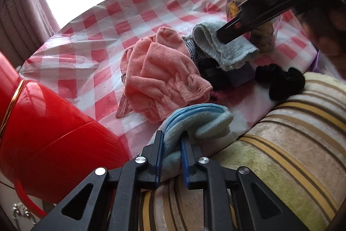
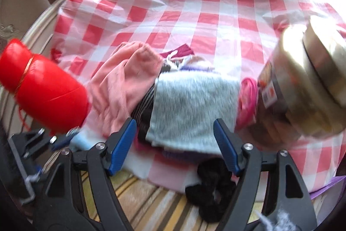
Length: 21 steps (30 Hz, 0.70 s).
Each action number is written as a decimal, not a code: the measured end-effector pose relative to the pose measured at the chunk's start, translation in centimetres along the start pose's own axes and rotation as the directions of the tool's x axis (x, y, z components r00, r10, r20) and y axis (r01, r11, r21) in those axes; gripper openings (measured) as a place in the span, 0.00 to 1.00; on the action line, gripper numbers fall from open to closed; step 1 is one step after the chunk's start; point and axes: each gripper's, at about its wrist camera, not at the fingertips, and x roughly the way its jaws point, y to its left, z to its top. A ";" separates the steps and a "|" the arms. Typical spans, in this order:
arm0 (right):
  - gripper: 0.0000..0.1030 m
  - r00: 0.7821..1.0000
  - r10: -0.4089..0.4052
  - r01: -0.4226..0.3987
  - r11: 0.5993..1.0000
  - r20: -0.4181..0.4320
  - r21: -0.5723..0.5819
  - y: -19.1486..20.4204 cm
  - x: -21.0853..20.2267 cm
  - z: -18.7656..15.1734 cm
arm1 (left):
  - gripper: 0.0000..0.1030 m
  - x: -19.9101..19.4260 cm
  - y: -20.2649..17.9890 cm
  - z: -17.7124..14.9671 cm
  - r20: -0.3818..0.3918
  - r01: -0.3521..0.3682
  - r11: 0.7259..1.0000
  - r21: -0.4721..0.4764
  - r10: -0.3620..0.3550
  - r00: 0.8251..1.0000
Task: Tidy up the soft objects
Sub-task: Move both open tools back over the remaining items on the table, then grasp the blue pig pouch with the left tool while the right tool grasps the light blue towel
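Note:
A pile of soft things lies on the red-checked tablecloth (image 1: 134, 5): a pink towel (image 1: 160, 70), a pale blue-grey towel (image 1: 229, 49), dark striped cloth and black scrunchies (image 1: 281, 79). My left gripper (image 1: 172, 142) is shut on a light blue fluffy zip pouch (image 1: 194, 120) at the near table edge. My right gripper (image 2: 173, 129) is open and hovers just above the blue-grey towel (image 2: 194, 109); its jaws straddle the towel's near edge without touching. The pink towel (image 2: 125, 83) lies left of it. The right gripper's fingers (image 1: 248, 21) show in the left wrist view over the blue-grey towel.
A red flask (image 1: 43, 133) stands at the left, also in the right wrist view (image 2: 47, 88). A gold-lidded jar (image 2: 302, 88) of snacks stands right of the pile. A striped cushion (image 1: 292, 144) lies at the near edge. A pink hair band (image 2: 248, 96) lies by the jar.

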 end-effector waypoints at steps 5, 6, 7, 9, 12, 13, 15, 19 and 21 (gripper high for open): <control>0.63 0.998 -0.069 0.069 0.998 -0.004 -0.009 0.6 2.0 1.4 | 0.15 -1.6 0.9 -0.4 0.053 0.044 0.996 -0.082 -0.040 0.998; 0.54 0.997 -0.079 0.079 0.997 -0.007 -0.010 0.5 2.3 1.6 | 0.15 -2.0 1.2 -0.5 0.065 0.051 0.993 -0.102 -0.045 0.997; 0.47 0.996 -0.085 0.085 0.996 -0.018 -0.007 0.4 2.9 1.7 | 0.15 -2.3 1.4 -0.6 0.078 0.058 0.991 -0.123 -0.049 0.996; 0.19 0.997 -0.079 0.079 0.997 -0.017 0.005 0.2 3.2 1.7 | 0.15 -2.8 2.0 -0.6 0.099 0.072 0.984 -0.164 -0.056 0.994; 0.15 0.999 -0.052 0.052 0.999 0.010 0.011 -0.3 2.0 1.2 | 0.15 -3.1 2.7 -0.8 0.116 0.079 0.974 -0.211 -0.055 0.992; 0.14 0.999 -0.043 0.043 0.999 0.019 0.014 -0.4 1.4 0.9 | 0.15 -3.2 2.9 -0.9 0.120 0.078 0.971 -0.224 -0.052 0.991; 0.14 0.999 -0.017 0.016 1.000 0.041 0.026 -0.9 -0.2 0.4 | 0.14 -3.5 3.3 -1.0 0.131 0.089 0.964 -0.252 -0.057 0.990; 0.14 0.996 0.047 -0.051 0.998 0.075 0.048 -2.2 -3.7 -1.4 | 0.14 -3.9 3.8 -0.8 0.158 0.142 0.937 -0.320 -0.095 0.983; 0.14 0.993 0.071 -0.076 0.996 0.091 0.056 -2.9 -5.5 -2.5 | 0.14 -4.3 3.9 -0.7 0.175 0.178 0.921 -0.347 -0.123 0.977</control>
